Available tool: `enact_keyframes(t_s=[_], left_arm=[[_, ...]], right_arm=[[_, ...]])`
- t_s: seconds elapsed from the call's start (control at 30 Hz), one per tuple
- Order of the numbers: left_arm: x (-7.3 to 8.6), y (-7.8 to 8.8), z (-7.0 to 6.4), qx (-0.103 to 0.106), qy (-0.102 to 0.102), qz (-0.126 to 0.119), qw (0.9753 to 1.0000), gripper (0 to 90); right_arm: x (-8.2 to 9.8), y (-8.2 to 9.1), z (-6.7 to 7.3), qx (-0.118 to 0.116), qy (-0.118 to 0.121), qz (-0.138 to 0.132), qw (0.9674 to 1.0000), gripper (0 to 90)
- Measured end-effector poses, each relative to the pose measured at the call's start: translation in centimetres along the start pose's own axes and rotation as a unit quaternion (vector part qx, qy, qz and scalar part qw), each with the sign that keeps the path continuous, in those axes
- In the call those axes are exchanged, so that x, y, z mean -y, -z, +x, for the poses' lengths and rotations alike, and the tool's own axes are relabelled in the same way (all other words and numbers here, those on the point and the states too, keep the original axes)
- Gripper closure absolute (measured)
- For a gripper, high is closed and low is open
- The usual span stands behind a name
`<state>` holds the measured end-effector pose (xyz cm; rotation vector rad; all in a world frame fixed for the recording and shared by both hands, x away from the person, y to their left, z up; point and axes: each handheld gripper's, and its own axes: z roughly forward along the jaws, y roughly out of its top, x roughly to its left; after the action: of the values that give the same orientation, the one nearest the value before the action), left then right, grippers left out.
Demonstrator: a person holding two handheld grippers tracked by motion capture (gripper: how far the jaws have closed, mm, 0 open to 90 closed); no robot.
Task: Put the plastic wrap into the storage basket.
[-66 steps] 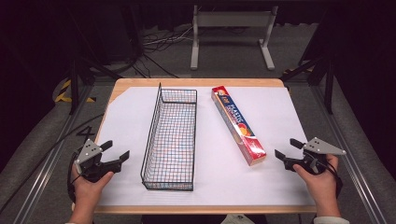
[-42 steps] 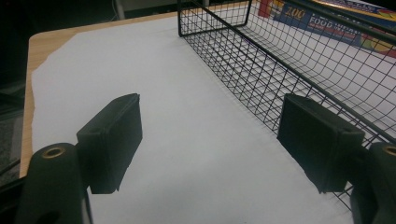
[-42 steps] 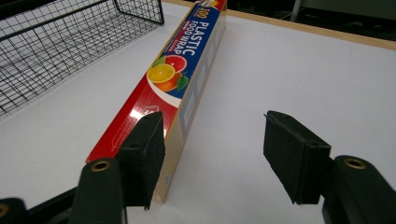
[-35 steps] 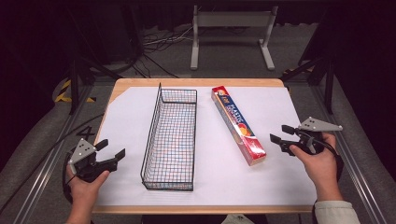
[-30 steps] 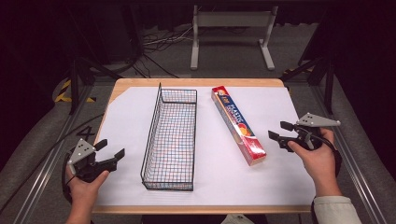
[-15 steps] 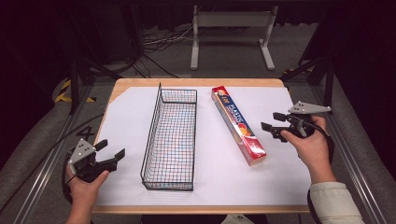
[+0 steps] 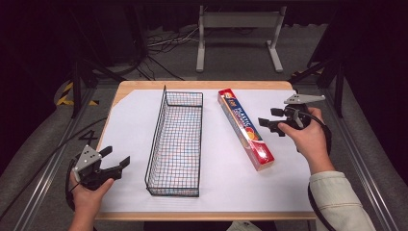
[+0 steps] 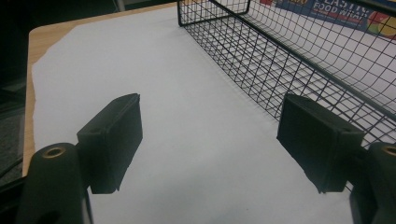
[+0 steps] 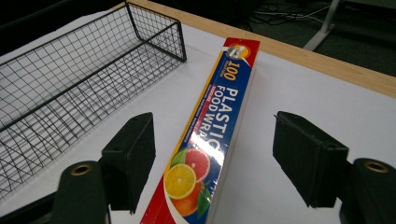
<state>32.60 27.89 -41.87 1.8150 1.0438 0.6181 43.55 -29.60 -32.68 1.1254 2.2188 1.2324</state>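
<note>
Right claw (image 7: 269, 125) hangs over the right half of the bench (image 7: 202, 215), released and gripping nothing; its jaws have just been opening, and in the right gripper view the two black pads (image 9: 133, 158) stand well apart on either side of the long, flat red-and-blue cardboard box of plastic food wrap (image 7: 244, 127), neither pad touching it. That straddling stance looks like a line-up for a pinch across the narrow width of the box, which is probably why the jaws are spread wider than the carton. The box lies flat on the white paper sheet (image 7: 130, 125) that covers the bench, running slantwise from near the far edge toward the near right, its printed face up, just beside the right long wall of the black wire mesh basket (image 7: 175, 139) but apart from it. The basket stands upright and holds nothing, its long side roughly parallel to the box, so it seems set there as the place the box is meant to go. Left claw (image 7: 111, 162) waits at the near left corner of the bench, released as well, with bare paper between its pads (image 8: 114, 140) and the basket's left wall just ahead of it; held there it stays out of the way, and is close enough to steady the basket if the box knocks it.
</note>
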Motion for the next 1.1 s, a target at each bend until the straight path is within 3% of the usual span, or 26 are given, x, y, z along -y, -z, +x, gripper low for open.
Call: enact_keyframes(t_s=[0.23, 0.47, 0.6, 0.77, 1.1], left_arm=[[0.0, 0.0, 0.1, -0.001, 0.003, 0.0, 1.0, 22.6], [-0.1, -0.3, 0.0, 0.0, 0.0, 0.004, 1.0, 22.5], [-0.1, -0.5, -0.1, -0.002, -0.003, 0.008, 1.0, 22.5], [-0.1, -0.5, -0.1, -0.002, -0.003, 0.008, 1.0, 22.5], [-0.1, -0.7, 0.1, -0.003, -0.002, 0.01, 0.9999, 22.7]], right_arm=[[-1.1, -1.3, 0.2, -0.001, -0.008, 0.005, 1.0, 27.6], [-2.1, -3.3, 0.6, 0.011, -0.034, 0.049, 0.9982, 29.6], [-2.7, -4.4, 0.8, 0.034, -0.086, 0.073, 0.993, 27.9], [-2.9, -5.7, 0.9, 0.047, -0.072, 0.103, 0.9909, 26.0], [-2.5, -7.7, 0.7, 0.067, -0.065, 0.156, 0.9833, 21.5]])
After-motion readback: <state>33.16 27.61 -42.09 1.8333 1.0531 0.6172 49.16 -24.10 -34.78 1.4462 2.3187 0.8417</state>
